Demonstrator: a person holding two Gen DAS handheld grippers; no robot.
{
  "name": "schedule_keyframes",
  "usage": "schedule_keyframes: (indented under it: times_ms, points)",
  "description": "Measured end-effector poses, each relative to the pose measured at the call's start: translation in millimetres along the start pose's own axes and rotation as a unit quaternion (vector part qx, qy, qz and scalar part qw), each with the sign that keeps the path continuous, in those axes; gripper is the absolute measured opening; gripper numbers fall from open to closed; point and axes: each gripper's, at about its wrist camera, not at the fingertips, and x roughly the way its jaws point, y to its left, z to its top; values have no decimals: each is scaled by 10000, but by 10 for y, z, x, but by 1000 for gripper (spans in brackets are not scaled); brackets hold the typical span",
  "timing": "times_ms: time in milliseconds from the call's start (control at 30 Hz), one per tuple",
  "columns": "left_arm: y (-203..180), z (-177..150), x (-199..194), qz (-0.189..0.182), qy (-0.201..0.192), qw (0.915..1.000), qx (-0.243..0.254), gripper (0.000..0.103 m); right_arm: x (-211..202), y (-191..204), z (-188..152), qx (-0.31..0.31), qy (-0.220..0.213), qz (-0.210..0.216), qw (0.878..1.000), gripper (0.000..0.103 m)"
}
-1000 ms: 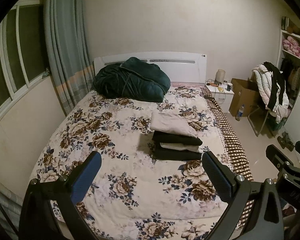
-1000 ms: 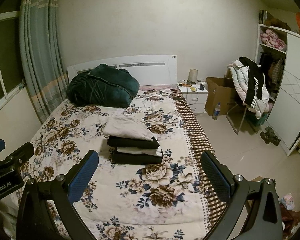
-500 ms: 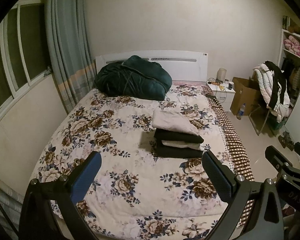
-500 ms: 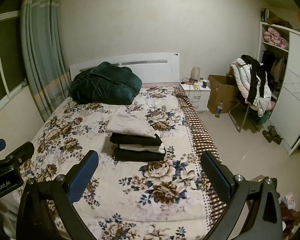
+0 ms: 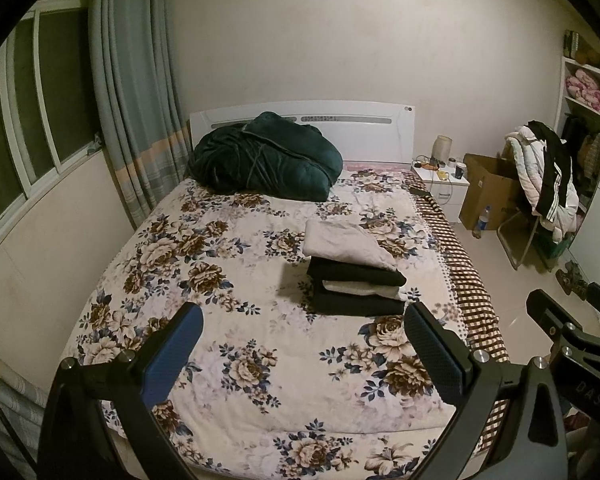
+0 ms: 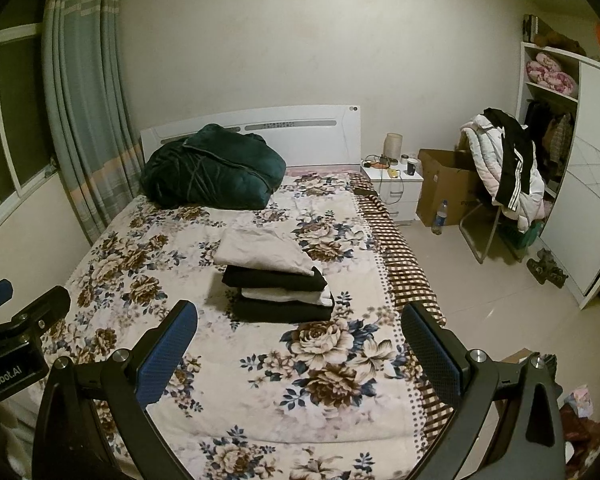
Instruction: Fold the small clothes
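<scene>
Both the left gripper (image 5: 303,344) and right gripper (image 6: 299,340) hang wide apart and empty above the bed (image 5: 228,320); the stack (image 5: 352,270) looks finished, probably.

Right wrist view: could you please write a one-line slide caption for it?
Open right gripper above a flowered bed with four folded clothes stacked.

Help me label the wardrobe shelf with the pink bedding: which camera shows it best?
The right wrist view: the pink bedding sits clear of the picture's edge, above hanging clothes. The left wrist view shows it smaller, near the edge.
</scene>
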Motion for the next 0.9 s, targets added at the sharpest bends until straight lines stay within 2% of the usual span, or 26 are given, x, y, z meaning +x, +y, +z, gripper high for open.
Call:
schedule_keyframes:
  times_ms: [900]
  points:
    - [22, -45, -43, 52, -33, 10000, 0, 103, -31, 59, -56, 31, 7, -2, 10000, 103]
